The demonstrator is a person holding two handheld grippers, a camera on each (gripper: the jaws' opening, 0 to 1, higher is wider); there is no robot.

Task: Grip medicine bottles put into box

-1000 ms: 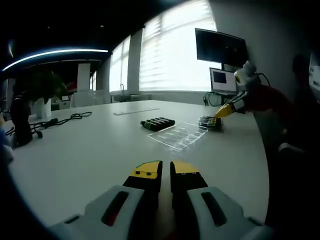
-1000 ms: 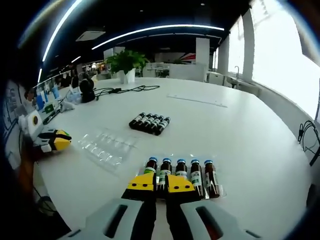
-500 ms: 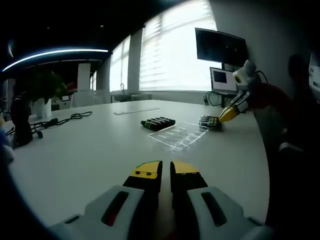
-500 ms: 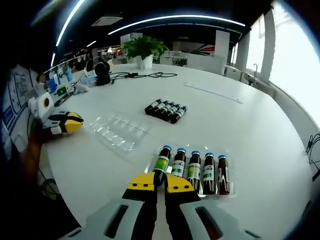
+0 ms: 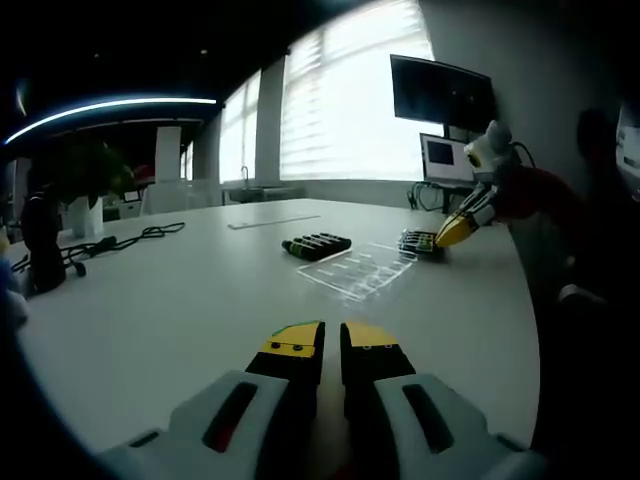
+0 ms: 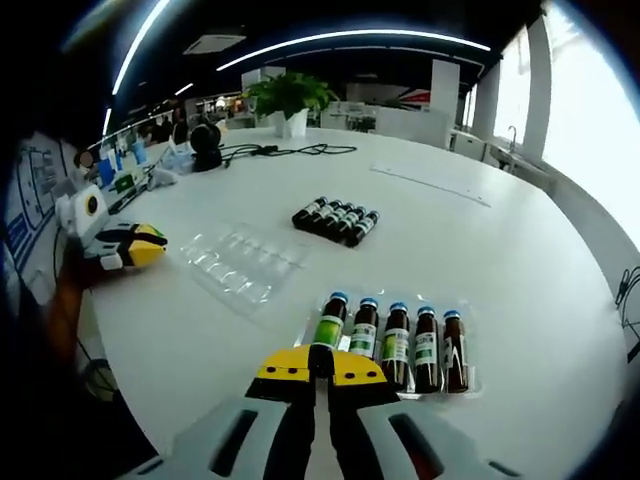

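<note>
Several brown medicine bottles (image 6: pixel 392 340) with blue caps lie side by side in a clear tray (image 6: pixel 470 375) on the white table. My right gripper (image 6: pixel 320 364) is shut, its yellow tips just short of the base of the leftmost, green-labelled bottle (image 6: pixel 327 325). Farther off, a loose row of dark bottles (image 6: pixel 336 220) lies on the table, with an empty clear tray (image 6: pixel 235 268) to its left. In the left gripper view, my left gripper (image 5: pixel 322 343) rests low over the table, shut on nothing. From there I see the loose bottles (image 5: pixel 315 245), empty tray (image 5: pixel 358 270), filled tray (image 5: pixel 420 243) and right gripper (image 5: pixel 452 227).
A potted plant (image 6: pixel 285 100), black cables (image 6: pixel 275 150) and a black device (image 6: pixel 208 138) sit at the table's far side. Small items crowd the left edge (image 6: pixel 110 180). A monitor (image 5: pixel 440 95) hangs on the wall. A red sleeve (image 5: pixel 535 195) holds the right gripper.
My right gripper's jaws, one second ago around a bottle in the tray, have closed and drawn back from the row. The left gripper has stayed put.
</note>
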